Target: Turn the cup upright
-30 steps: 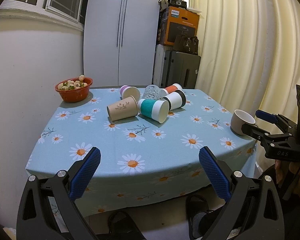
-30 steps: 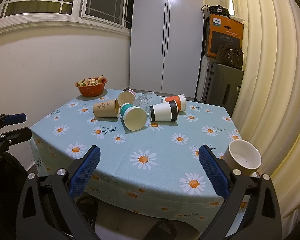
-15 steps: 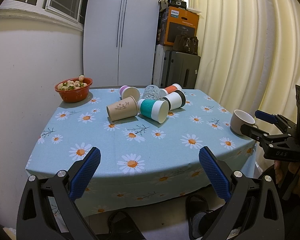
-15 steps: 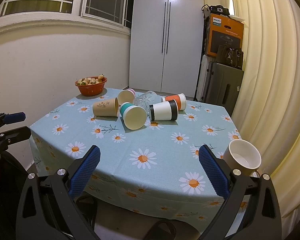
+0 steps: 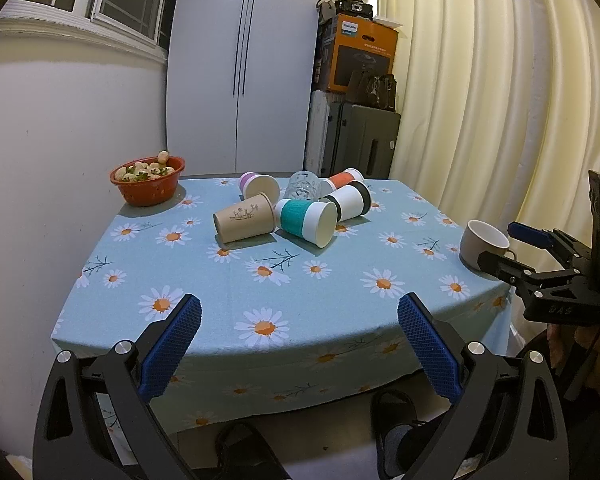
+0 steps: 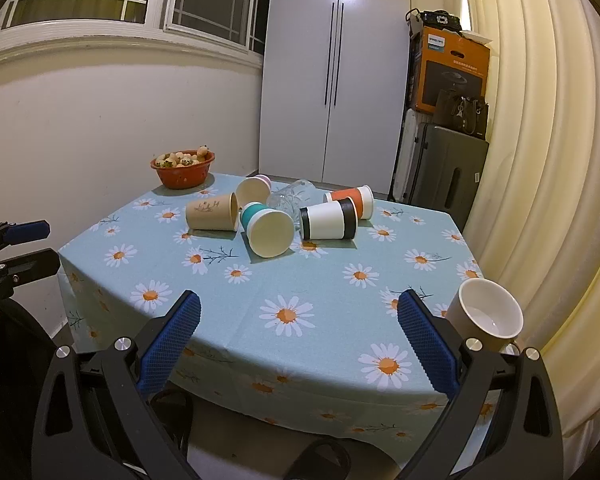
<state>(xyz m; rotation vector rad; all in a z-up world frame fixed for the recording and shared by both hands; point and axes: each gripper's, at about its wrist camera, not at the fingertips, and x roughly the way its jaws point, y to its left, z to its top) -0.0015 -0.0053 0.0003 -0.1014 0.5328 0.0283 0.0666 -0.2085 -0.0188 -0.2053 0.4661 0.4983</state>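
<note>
Several cups lie on their sides in a cluster at the table's far middle: a brown paper cup [image 5: 244, 218] [image 6: 212, 212], a teal-banded cup [image 5: 309, 222] [image 6: 266, 229], a black-banded white cup [image 5: 348, 201] [image 6: 329, 219], an orange cup [image 5: 345, 178] [image 6: 351, 199], a pink cup [image 5: 258, 185] and a clear glass [image 5: 303, 185] [image 6: 290, 196]. A beige mug [image 5: 483, 243] [image 6: 485, 314] stands upright at the right edge. My left gripper [image 5: 298, 354] and right gripper [image 6: 298, 354] are both open and empty, in front of the table's near edge.
A red bowl of food [image 5: 148, 180] [image 6: 183, 168] stands at the far left corner. The table has a daisy cloth [image 5: 260, 304]. A wall is on the left, a curtain [image 6: 540, 160] on the right, a cabinet and suitcases behind.
</note>
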